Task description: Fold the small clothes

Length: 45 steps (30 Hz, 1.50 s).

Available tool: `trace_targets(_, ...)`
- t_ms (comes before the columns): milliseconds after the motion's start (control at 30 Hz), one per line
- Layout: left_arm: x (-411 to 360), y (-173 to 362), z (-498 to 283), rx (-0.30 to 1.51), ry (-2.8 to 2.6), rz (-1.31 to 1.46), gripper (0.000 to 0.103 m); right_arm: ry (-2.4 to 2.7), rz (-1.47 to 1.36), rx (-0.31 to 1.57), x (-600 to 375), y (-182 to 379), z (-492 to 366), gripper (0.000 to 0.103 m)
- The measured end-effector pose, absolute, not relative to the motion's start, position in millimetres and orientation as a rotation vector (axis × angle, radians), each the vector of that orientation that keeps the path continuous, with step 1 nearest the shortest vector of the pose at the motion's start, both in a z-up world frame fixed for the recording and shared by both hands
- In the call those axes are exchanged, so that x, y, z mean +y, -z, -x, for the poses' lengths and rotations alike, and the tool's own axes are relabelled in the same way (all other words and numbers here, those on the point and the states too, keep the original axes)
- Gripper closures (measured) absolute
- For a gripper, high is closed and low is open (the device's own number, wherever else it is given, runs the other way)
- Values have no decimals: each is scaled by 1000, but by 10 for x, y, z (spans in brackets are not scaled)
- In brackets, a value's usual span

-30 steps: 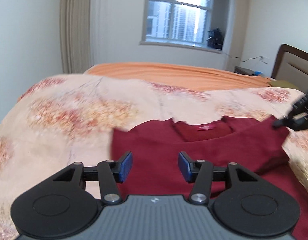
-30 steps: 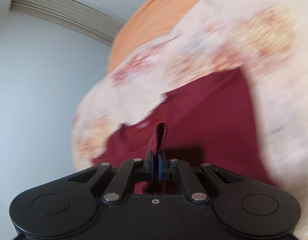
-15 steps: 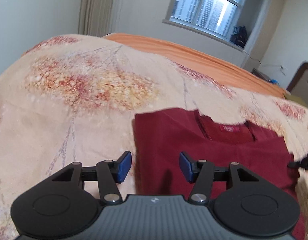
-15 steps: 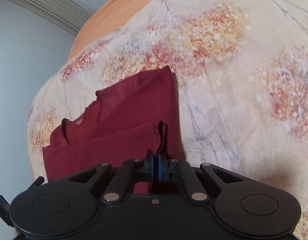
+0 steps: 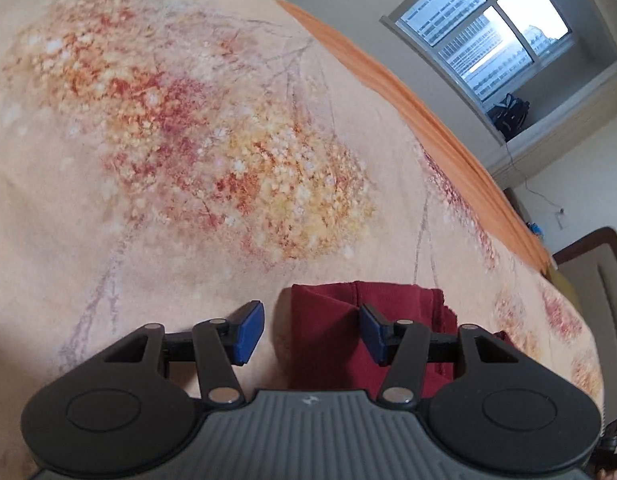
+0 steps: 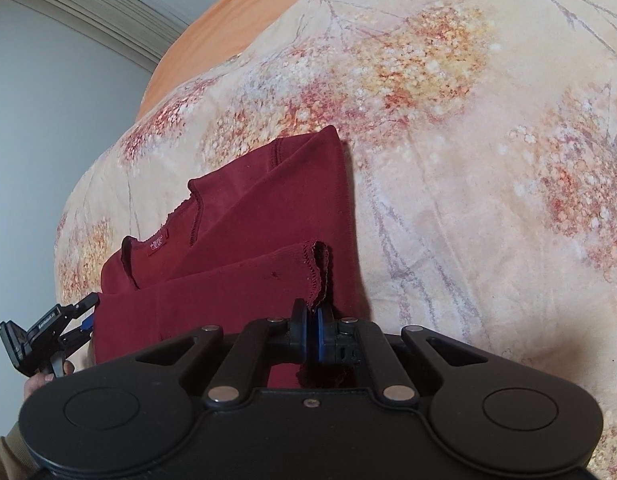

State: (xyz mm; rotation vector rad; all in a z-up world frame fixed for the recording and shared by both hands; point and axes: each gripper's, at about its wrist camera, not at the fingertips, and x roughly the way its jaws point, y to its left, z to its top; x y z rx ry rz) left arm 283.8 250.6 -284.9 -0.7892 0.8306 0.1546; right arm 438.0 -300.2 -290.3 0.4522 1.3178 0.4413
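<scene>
The dark red shirt [image 6: 268, 216] lies partly folded on the floral bedspread [image 6: 468, 160], its neckline and small label showing — its near end is cut off behind the right gripper's body. The right gripper [image 6: 312, 332] has its blue pads pressed together, pinching a scalloped hem edge of the shirt that stands up just above them. In the left wrist view only one corner of the shirt shows; the rest is hidden under the left gripper [image 5: 310, 332], whose jaws are spread with the shirt's left edge between the pads — neither pad presses on it. A hand [image 6: 36, 382] at the frame edge is mostly cut off.
</scene>
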Motion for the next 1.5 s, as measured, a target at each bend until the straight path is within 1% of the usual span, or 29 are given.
trace_targets(133, 2608, 2831, -2761, 788, -124, 884, 45, -454, -461, 1318, -2961, 2887, -4389, 98)
trace_targets(267, 2622, 2883, -2802, 830, -109, 868, 45, -459, -429, 1332, -2898, 2918, -4419, 97)
trace_targets(333, 2600, 2877, -2842, 842, -100, 849, 49, -452, -431, 1338, -2885, 2942, -4428, 96)
trace_targets(367, 2587, 2879, -2861, 847, -98, 834, 58, -450, -430, 1340, -2879, 2949, -4427, 96)
trace_targets(400, 2577, 2892, -2880, 856, -91, 832, 74, -450, -428, 1341, -2872, 2952, -4428, 95)
trace_targets(433, 2566, 2906, -2903, 866, -80, 830, 83, -451, -425, 1341, -2865, 2952, -4426, 95)
trace_targets(500, 2522, 2892, -2913, 863, -80, 787, 95, -451, -426, 1343, -2865, 2953, -4427, 95)
trace_targets(600, 2505, 2800, -2906, 811, -81, 766, 97, -451, -427, 1343, -2873, 2950, -4432, 95)
trace_targets(667, 2498, 2662, -2914, 752, -91, 727, 98, -456, -422, 1338, -2868, 2936, -4437, 95)
trace_targets(733, 2481, 2605, -2952, 741, -111, 672, 98, -462, -418, 1336, -2856, 2938, -4436, 95)
trace_targets(833, 2407, 2733, -3040, 841, -125, 592, 98, -456, -420, 1342, -2842, 2980, -4428, 95)
trace_targets(867, 2401, 2749, -3033, 853, -129, 575, 97, -454, -424, 1344, -2845, 2993, -4423, 95)
trace_targets(933, 2447, 2743, -2977, 847, -131, 600, 93, -451, -429, 1343, -2846, 2997, -4418, 95)
trace_targets(967, 2467, 2716, -2944, 837, -138, 612, 89, -452, -431, 1343, -2846, 2997, -4415, 95)
trace_targets(1033, 2507, 2620, -2839, 803, -153, 617, 86, -457, -434, 1344, -2854, 2997, -4414, 94)
trace_targets(1100, 2490, 2530, -2726, 798, -139, 602, 75, -459, -447, 1347, -2869, 2992, -4408, 92)
trace_targets(1167, 2404, 2483, -2573, 819, -109, 566, 71, -464, -453, 1347, -2873, 2986, -4392, 89)
trace_targets(1267, 2217, 2477, -2313, 877, -48, 525, 69, -473, -458, 1354, -2855, 2997, -4357, 87)
trace_targets(1400, 2053, 2640, -2058, 956, -4, 516, 68, -471, -454, 1355, -2827, 3031, -4324, 87)
trace_targets(1467, 2044, 2710, -1994, 969, -11, 545, 68, -471, -445, 1349, -2814, 3036, -4318, 88)
trace_targets(1500, 2056, 2743, -1990, 981, -15, 566, 73, -467, -434, 1345, -2809, 3031, -4315, 90)
